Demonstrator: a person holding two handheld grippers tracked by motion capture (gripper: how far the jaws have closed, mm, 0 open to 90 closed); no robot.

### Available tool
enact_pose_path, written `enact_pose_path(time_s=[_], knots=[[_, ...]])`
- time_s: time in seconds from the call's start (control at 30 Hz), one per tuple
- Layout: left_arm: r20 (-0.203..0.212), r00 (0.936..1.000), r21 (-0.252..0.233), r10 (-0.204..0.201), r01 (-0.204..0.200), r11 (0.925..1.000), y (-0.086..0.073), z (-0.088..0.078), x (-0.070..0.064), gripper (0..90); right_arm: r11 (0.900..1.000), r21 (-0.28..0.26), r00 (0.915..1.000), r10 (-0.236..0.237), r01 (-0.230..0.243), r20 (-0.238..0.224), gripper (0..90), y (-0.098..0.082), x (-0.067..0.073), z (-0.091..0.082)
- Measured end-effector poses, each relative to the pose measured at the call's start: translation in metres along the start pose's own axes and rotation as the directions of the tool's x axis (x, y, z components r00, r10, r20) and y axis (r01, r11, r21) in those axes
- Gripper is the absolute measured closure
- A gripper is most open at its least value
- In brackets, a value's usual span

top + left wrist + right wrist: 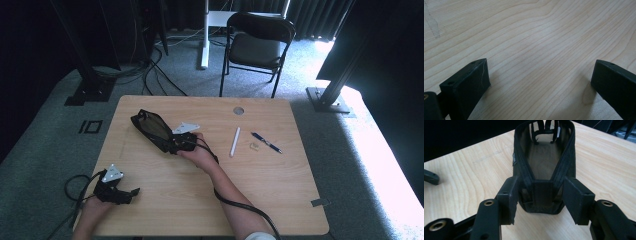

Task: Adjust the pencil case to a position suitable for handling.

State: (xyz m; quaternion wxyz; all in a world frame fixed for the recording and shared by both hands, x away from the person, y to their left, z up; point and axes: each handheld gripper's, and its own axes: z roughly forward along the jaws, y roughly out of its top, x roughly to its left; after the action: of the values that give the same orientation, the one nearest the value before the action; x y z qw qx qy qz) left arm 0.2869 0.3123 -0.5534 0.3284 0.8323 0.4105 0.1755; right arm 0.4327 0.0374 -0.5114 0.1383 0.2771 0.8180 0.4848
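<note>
A black mesh pouch [150,127] lies open-topped on the left half of the wooden table [260,190], its long axis running diagonally. In the right gripper view the pouch [544,162] stretches away from me, and my right gripper [540,188] has a jaw on each side of its near end, pads against the fabric. From above, the right gripper [176,144] sits at the pouch's lower right end. My left gripper [131,193] rests near the front left corner, and its jaws [539,72] stand wide apart over bare wood.
To the right of the pouch lie a white pen [235,141], a small pale block [254,146] and a blue pen [266,142]. A grey round cap [238,110] sits near the far edge. A folding chair [257,40] stands beyond the table.
</note>
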Motion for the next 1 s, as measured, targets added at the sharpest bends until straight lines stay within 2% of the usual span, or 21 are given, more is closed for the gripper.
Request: enact_pose_path(time_s=[0.07,0.1,0.2,0.27,0.37,0.57,1.0], knots=[[0.000,1.0000,0.000,0.000,0.000,1.0000,0.000,0.000,0.000,2.2,1.000,0.013,0.9997,-0.016,0.016,0.017,60.3,0.001,0.000,0.000],[0.000,1.0000,0.000,0.000,0.000,1.0000,0.000,0.000,0.000,2.2,1.000,0.015,0.9998,-0.004,0.004,0.020,67.5,0.001,0.000,0.000],[0.000,1.0000,0.000,0.000,0.000,1.0000,0.000,0.000,0.000,2.2,1.000,0.029,1.0000,0.007,-0.007,0.007,72.3,0.001,0.000,0.000],[0.000,1.0000,0.000,0.000,0.000,1.0000,0.000,0.000,0.000,2.1,0.999,0.027,0.9998,0.021,-0.021,-0.004,72.5,0.000,0.000,-0.002],[0.000,1.0000,0.000,0.000,0.000,1.0000,0.000,0.000,0.000,2.2,0.999,0.032,0.9999,0.014,-0.014,-0.006,72.5,-0.001,0.000,-0.002],[0.000,1.0000,0.000,0.000,0.000,1.0000,0.000,0.000,0.000,2.2,0.999,0.035,0.9988,0.037,-0.036,-0.031,72.9,-0.006,-0.002,-0.013],[0.000,1.0000,0.000,0.000,0.000,1.0000,0.000,0.000,0.000,2.1,0.998,0.044,0.9981,0.052,-0.050,-0.033,73.1,-0.020,-0.010,-0.034]])
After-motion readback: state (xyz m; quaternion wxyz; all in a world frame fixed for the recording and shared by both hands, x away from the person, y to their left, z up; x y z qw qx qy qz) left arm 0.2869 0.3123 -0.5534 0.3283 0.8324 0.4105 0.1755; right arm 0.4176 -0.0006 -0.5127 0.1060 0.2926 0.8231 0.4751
